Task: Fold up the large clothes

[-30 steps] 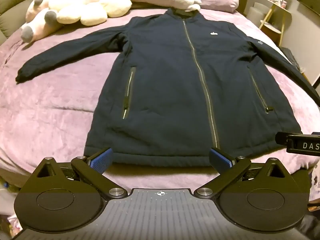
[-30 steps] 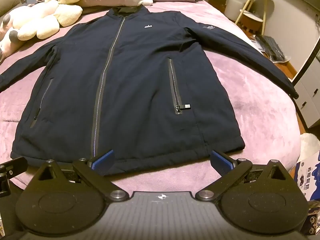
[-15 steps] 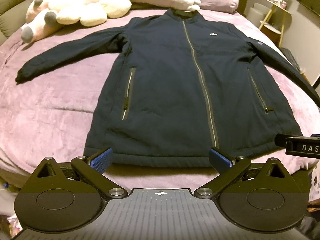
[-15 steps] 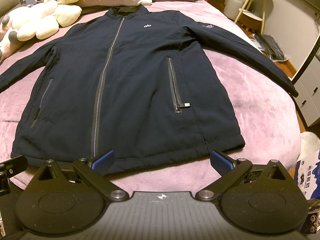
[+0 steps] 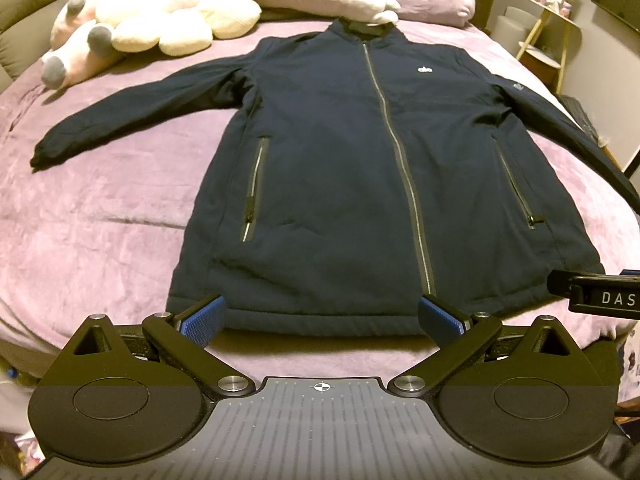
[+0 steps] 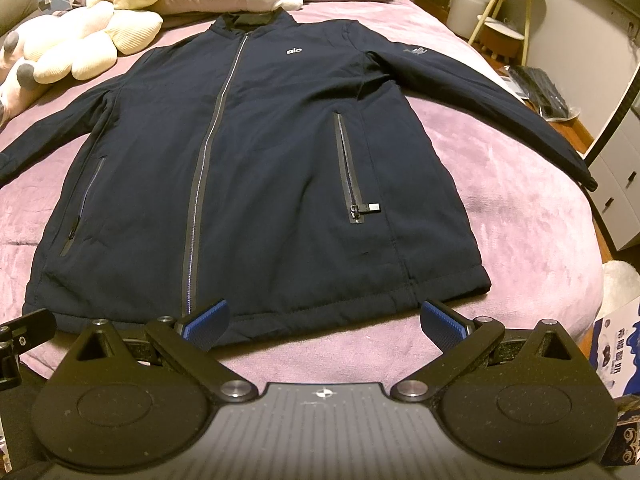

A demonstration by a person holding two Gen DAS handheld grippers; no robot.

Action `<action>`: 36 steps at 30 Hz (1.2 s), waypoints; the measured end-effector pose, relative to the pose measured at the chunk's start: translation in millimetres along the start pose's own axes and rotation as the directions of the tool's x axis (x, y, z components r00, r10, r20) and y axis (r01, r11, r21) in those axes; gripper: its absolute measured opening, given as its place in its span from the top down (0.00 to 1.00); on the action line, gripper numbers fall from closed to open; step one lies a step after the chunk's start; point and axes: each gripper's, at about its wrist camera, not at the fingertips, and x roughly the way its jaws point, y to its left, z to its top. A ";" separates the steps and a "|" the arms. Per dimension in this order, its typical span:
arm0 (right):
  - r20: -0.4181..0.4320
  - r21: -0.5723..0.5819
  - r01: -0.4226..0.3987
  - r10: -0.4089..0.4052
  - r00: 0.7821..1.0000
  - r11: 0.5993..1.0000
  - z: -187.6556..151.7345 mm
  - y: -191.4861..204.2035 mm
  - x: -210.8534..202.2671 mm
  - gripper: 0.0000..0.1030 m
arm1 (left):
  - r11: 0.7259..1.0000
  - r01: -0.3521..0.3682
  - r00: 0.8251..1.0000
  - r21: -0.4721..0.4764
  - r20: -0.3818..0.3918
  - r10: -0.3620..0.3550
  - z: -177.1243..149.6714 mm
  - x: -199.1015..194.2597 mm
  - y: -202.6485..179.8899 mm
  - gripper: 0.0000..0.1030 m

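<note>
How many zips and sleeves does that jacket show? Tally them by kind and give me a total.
On the jacket:
Front zip: 1
Pocket zips: 2
Sleeves: 2
Total: 5

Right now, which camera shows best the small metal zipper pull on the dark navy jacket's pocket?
The right wrist view: the pocket zipper pull lies near and sharp. In the left wrist view it appears only as a tiny dark speck.
</note>
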 end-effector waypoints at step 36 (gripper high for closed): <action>-0.005 0.005 -0.004 0.004 1.000 1.000 -1.2 -0.9 1.1 0.01 | 1.000 0.002 1.000 -0.001 -0.006 -0.002 0.7 0.4 0.1 0.00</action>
